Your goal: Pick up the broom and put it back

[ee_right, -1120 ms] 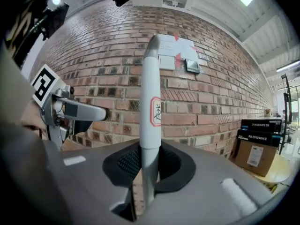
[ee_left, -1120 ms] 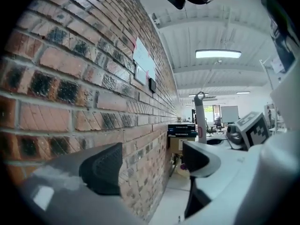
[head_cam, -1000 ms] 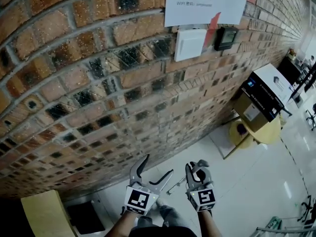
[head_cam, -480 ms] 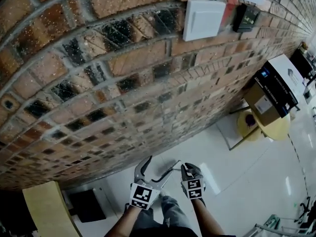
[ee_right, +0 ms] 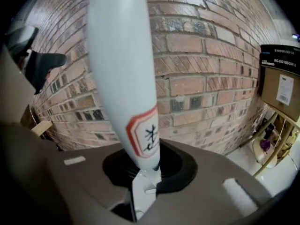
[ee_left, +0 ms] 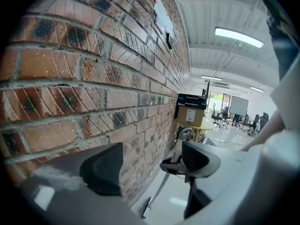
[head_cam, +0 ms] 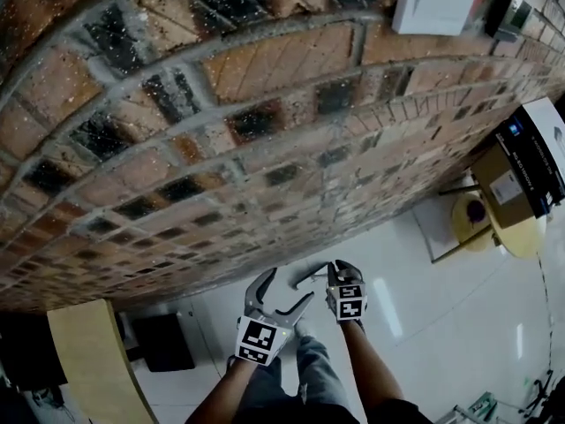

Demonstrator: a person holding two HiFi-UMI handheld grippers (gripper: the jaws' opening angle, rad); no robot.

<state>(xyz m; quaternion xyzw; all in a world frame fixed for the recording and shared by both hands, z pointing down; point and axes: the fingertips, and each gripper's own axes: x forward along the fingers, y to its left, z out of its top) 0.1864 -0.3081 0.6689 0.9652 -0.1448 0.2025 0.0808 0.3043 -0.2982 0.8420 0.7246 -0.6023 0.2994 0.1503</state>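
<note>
The broom's thick white handle point(ee_right: 123, 78), with a red-edged label, rises out of my right gripper point(ee_right: 143, 184), which is shut on it where the handle meets a thin metal piece. In the head view my right gripper point(head_cam: 344, 274) hangs close to the foot of the brick wall point(head_cam: 221, 148), and only a short pale stretch of the broom point(head_cam: 311, 276) shows to its left. In the left gripper view the broom's thin pole point(ee_left: 157, 193) slants down to the floor. My left gripper point(head_cam: 282, 291) is beside it, open and empty, with both dark pads point(ee_left: 103, 168) apart.
The brick wall runs along the left. A round yellow table point(head_cam: 516, 237) carrying a black-and-white box point(head_cam: 538, 153) stands at the right. At the lower left are a pale wooden panel point(head_cam: 93, 360) and a dark box point(head_cam: 163, 343). The white tiled floor point(head_cam: 441, 316) lies below.
Both grippers have sunk toward the floor along the wall, and the head view has tilted down with them. The right stays shut on the broom and the left stays open.
</note>
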